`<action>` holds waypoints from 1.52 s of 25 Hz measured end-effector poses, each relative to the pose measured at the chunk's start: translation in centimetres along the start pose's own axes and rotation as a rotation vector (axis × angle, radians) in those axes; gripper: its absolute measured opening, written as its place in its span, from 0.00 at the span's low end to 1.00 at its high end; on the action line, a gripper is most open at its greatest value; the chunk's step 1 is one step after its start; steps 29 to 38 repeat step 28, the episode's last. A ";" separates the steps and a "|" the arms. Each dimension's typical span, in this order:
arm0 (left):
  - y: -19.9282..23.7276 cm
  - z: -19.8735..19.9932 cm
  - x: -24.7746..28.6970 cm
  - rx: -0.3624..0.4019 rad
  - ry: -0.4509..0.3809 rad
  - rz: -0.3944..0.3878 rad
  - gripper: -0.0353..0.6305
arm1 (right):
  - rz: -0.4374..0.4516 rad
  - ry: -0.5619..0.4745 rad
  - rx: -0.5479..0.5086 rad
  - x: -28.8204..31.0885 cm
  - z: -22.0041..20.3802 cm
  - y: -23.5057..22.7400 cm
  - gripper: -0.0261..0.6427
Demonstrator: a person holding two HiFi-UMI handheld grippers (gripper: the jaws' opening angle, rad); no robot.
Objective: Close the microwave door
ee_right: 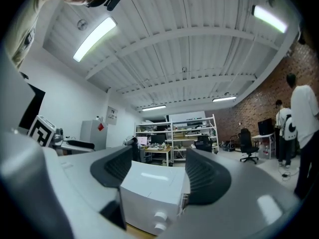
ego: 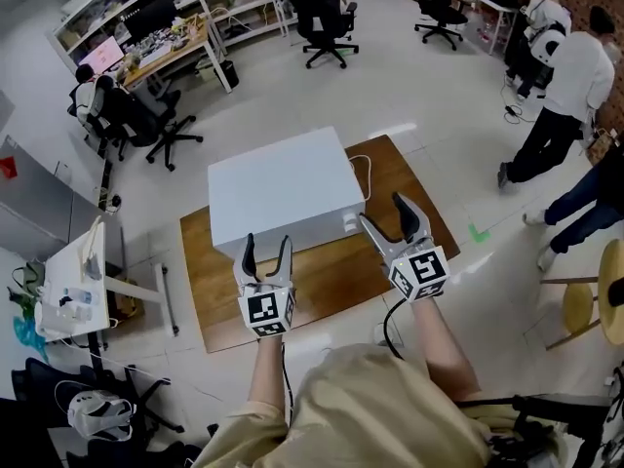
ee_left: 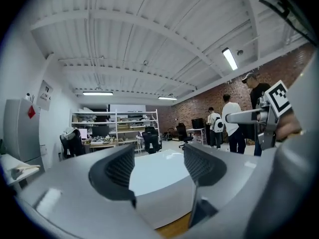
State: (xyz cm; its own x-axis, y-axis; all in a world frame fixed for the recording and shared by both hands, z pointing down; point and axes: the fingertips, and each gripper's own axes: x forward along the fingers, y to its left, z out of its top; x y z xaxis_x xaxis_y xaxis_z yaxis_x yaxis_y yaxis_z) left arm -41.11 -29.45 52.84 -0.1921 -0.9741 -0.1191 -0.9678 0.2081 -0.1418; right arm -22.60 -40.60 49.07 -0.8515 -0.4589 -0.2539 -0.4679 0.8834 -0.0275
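The white microwave (ego: 278,188) stands on a wooden board (ego: 322,281), its front turned toward me. Its front face looks flush, with two knobs (ee_right: 160,217) at the lower right corner. My left gripper (ego: 267,245) hovers just before the front's left part, jaws open and empty; in its own view (ee_left: 159,161) the microwave's top (ee_left: 159,176) shows between the pads. My right gripper (ego: 383,213) is open and empty by the front right corner, near the knobs. The right gripper view (ee_right: 159,168) frames the microwave (ee_right: 149,193) between its jaws.
A cable (ego: 366,174) runs off the microwave's right side. Black office chairs (ego: 322,18) and shelves stand at the back. People (ego: 561,96) stand at the right, near a round stool (ego: 580,305). A white side table (ego: 73,281) is at the left.
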 end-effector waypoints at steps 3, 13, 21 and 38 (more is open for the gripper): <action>0.1 -1.9 -0.7 0.010 0.012 0.029 0.58 | -0.008 0.012 -0.032 0.2 -0.7 0.5 0.52; 2.2 -0.7 -1.9 0.017 -0.038 0.110 0.59 | 0.022 0.013 -0.042 1.5 -1.4 3.0 0.52; 4.0 0.9 -2.8 -0.069 -0.078 0.126 0.59 | 0.015 0.015 -0.045 1.6 -1.0 3.7 0.52; 5.3 1.2 -2.9 -0.108 -0.084 0.126 0.59 | 0.004 0.034 -0.043 2.1 -1.7 4.1 0.52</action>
